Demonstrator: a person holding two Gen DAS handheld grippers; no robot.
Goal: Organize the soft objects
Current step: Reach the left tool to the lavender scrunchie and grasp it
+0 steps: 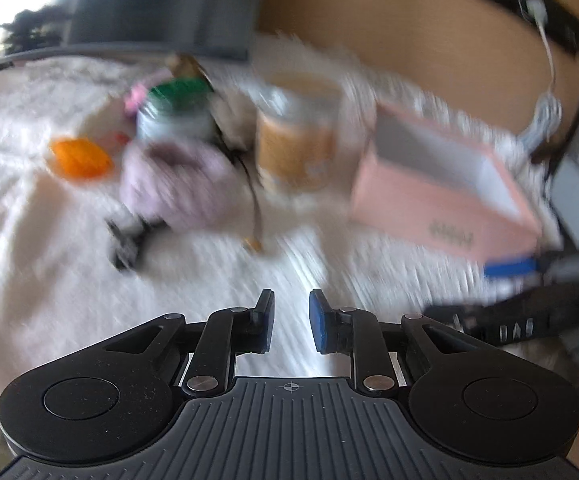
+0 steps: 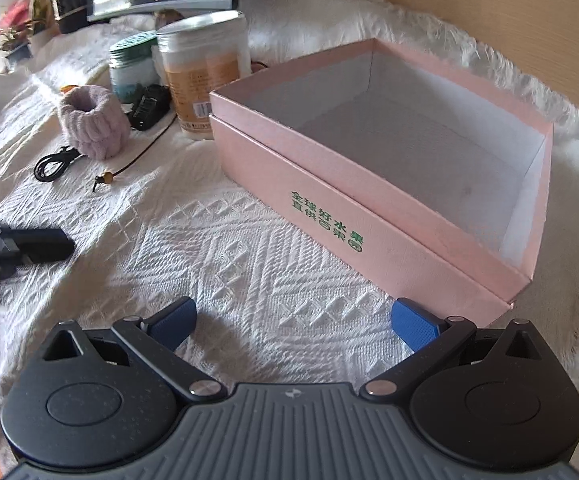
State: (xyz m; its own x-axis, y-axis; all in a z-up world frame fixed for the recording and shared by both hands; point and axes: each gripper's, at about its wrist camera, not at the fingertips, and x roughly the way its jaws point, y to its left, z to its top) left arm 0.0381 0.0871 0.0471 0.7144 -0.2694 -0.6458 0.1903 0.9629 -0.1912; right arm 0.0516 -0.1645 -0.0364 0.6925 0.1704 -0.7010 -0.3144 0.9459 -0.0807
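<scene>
White bedspread (image 2: 217, 240): wristband (image 2: 91, 122) well beyond right hand-held gripper (image 2: 293, 326).

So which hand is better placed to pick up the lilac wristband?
Probably left: the left gripper faces the lilac wristband, while the open right gripper sits by the pink box.

A pale pink box (image 2: 373, 200) with a white inside and green lettering fills the right of the frame. The white bedspread (image 2: 225, 264) has a raised diamond weave. Upper left: a lilac ribbed cuff (image 2: 93, 122), a green-lidded jar (image 2: 133, 66) and an orange-labelled jar (image 2: 205, 72). The gripper pads (image 2: 415, 326) are blue.
</scene>
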